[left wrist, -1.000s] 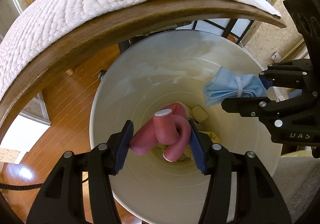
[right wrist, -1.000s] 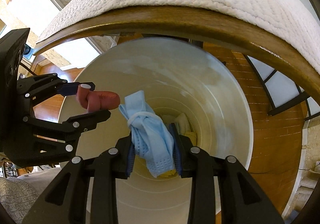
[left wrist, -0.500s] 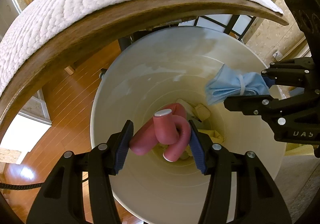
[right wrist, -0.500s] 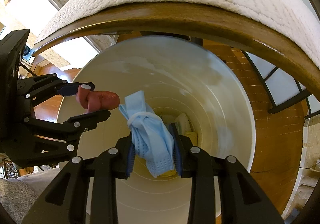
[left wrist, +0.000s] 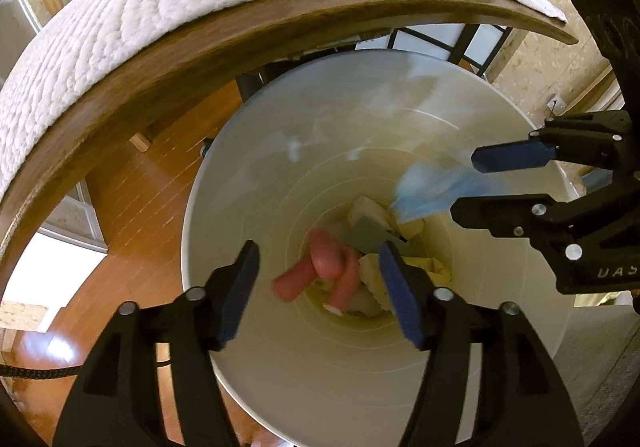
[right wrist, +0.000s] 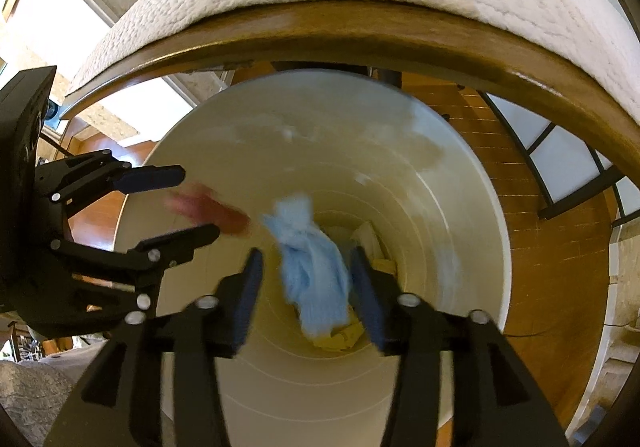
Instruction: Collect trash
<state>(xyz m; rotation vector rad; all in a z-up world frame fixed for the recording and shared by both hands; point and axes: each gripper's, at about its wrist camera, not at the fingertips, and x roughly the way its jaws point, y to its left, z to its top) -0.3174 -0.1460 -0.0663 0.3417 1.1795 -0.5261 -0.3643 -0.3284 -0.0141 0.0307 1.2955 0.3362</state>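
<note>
Blurred pink tube [left wrist: 320, 271] and blue mask [right wrist: 314, 271] over the bin [left wrist: 280, 175]; both hand-held grippers, left [left wrist: 320, 287] and right [right wrist: 306, 291], previously clenched, now released.

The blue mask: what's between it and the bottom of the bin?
Nothing but air. In the right wrist view the blurred blue mask hangs between open jaws, above yellow trash in the white bin.

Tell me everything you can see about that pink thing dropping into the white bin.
The pink thing looks like a soft, rubbery tube knotted into a loop, with a pale flat end. It is motion-blurred, lying free between the open left gripper fingers, touching neither, inside the white bin above the crumpled yellowish trash at the bottom.
</note>
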